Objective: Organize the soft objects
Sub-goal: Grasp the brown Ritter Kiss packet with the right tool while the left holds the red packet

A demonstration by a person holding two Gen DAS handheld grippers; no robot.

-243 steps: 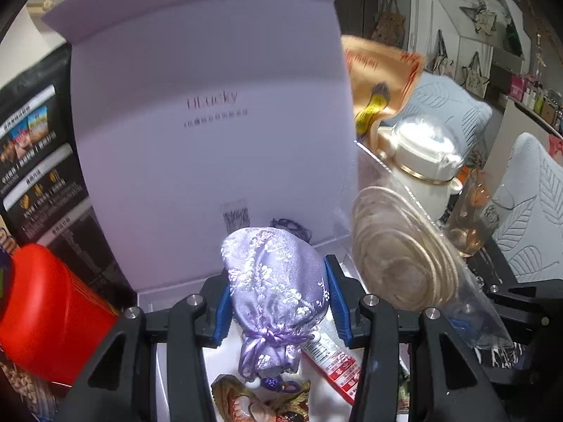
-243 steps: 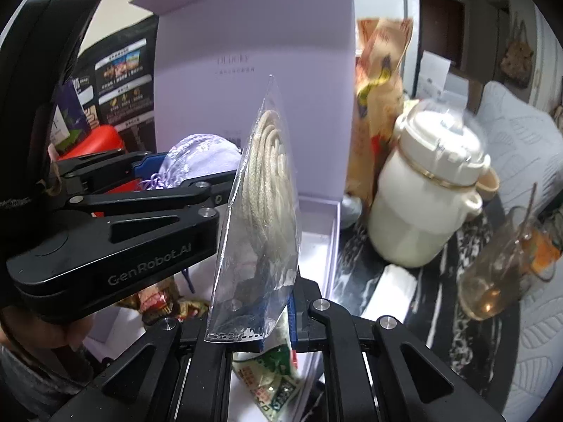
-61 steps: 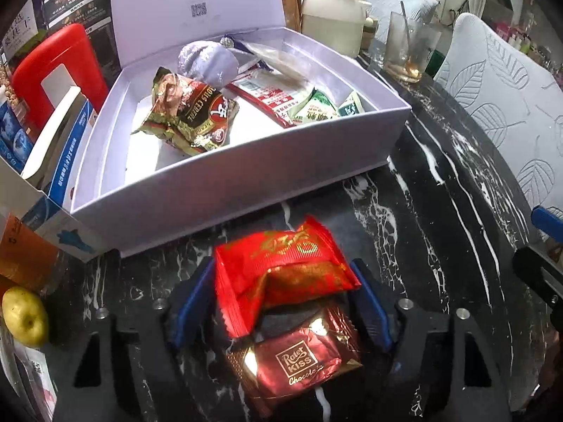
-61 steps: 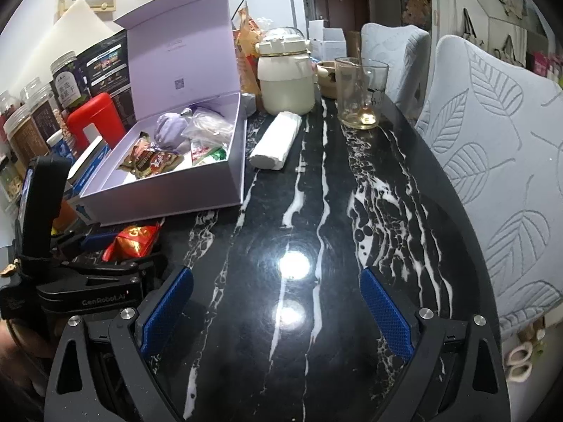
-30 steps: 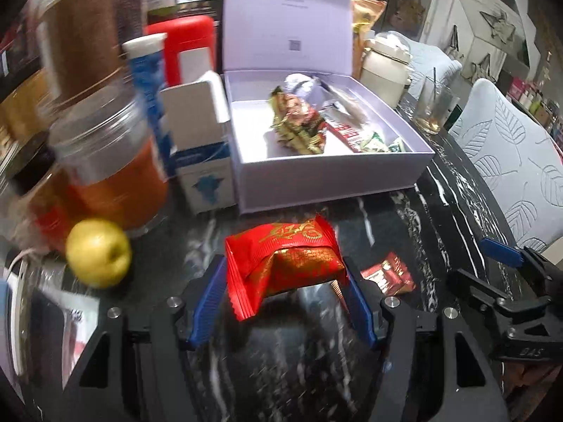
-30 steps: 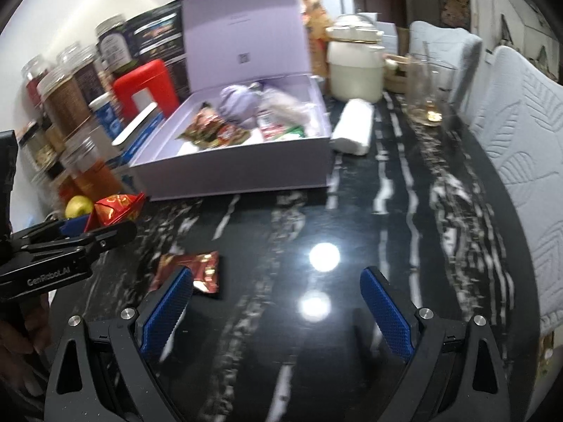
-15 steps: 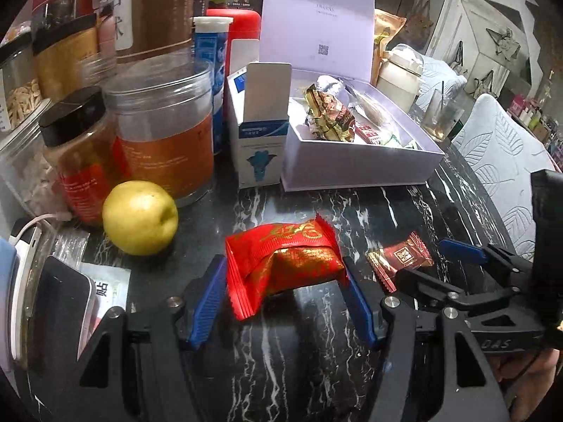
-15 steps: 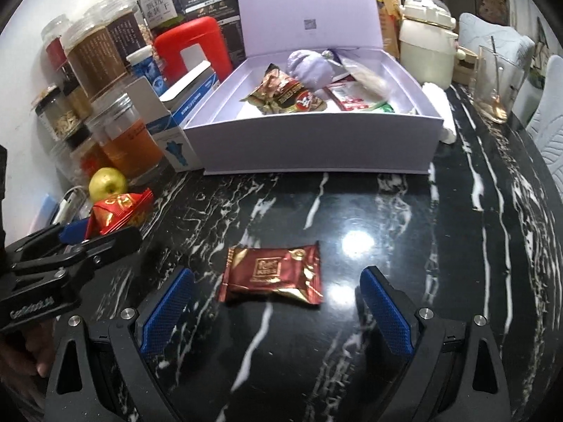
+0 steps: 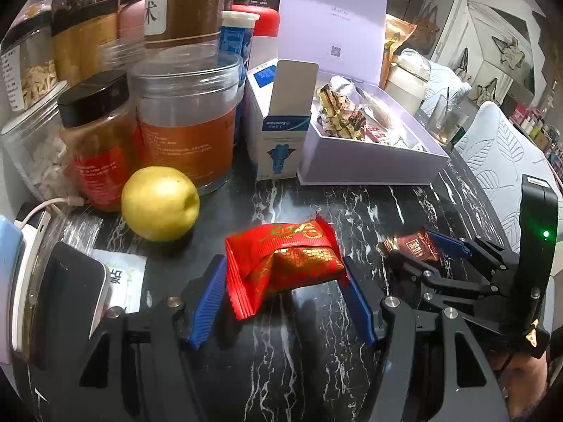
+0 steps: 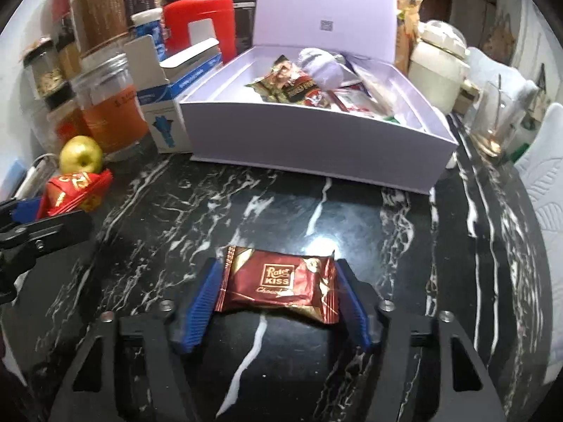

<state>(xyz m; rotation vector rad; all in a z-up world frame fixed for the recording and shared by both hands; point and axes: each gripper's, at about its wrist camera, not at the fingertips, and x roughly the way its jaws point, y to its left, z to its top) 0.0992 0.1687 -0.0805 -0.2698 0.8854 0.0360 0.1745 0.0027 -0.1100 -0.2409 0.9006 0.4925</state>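
On the black marble table (image 10: 352, 211), nearest the right wrist camera, the right gripper (image 10: 278, 288) has its blue pads on both ends of a dark red chocolate packet (image 10: 281, 285), which lies flat between them. The pads meet the crimped edges of the wrapper, so the jaws are closed to the packet's width and pinching it. From the left wrist view the same packet (image 9: 411, 248) shows at the right gripper's tips (image 9: 427, 251), low against the marble.

The left gripper (image 9: 281, 277) is clamped on a red snack pouch (image 9: 281, 260), whose crumpled foil bulges between the two blue pads and hangs over the left one. In the right wrist view this pouch (image 10: 74, 190) sits at the far left, with the left gripper's dark fingers below it.

Just beyond the pouch a yellow apple (image 9: 160, 207) rests on the table, near a clear jar with an orange label (image 9: 186, 123) and a black-capped jar (image 9: 95, 137). A small blue-and-white carton (image 9: 281, 133) stands open beside them, touching the side of the lavender box (image 10: 316, 140).

The box stands with its lid upright, holding a lilac pouch (image 10: 323, 63) and several snack wrappers (image 10: 292, 86). Farther right are a cream jar (image 10: 440, 59) and a glass (image 10: 496, 116).
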